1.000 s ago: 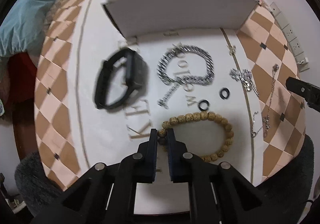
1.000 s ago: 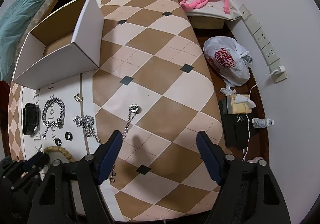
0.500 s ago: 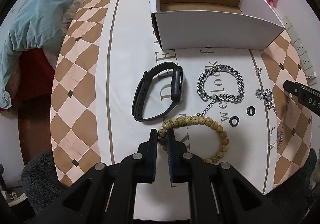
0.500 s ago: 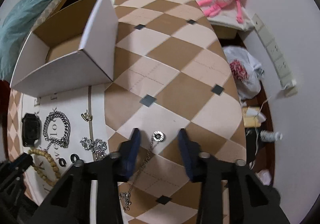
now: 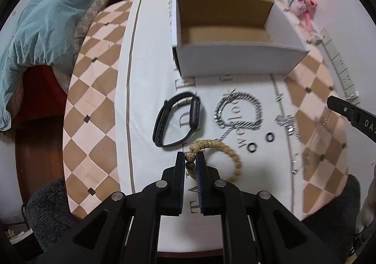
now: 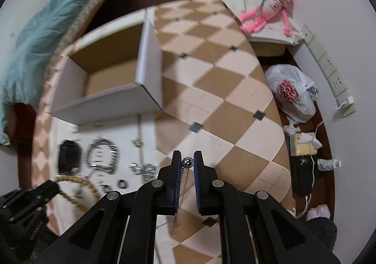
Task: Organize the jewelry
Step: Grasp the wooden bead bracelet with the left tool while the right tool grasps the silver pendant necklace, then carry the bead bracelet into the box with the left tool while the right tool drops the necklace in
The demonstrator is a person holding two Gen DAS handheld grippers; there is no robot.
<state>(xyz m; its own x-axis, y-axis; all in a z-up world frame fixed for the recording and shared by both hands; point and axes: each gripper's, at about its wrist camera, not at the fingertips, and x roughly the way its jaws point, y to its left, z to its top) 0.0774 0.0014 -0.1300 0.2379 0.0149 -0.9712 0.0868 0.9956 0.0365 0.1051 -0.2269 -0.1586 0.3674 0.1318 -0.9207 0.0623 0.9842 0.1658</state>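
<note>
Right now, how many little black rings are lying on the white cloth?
2. One black ring lies right of the bead bracelet; the other black ring sits beside it, nearer the silver cluster. More may be hidden behind the grippers.

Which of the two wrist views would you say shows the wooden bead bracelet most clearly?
The left wrist view: the wooden bead bracelet shows nearly whole, pinched in the left gripper. In the right wrist view it is a blurred arc at lower left.

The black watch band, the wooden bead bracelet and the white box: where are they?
black watch band (image 5: 195, 112), left wrist view, its dark face.
wooden bead bracelet (image 5: 235, 154), left wrist view, right-side beads.
white box (image 5: 235, 61), left wrist view, front wall.
</note>
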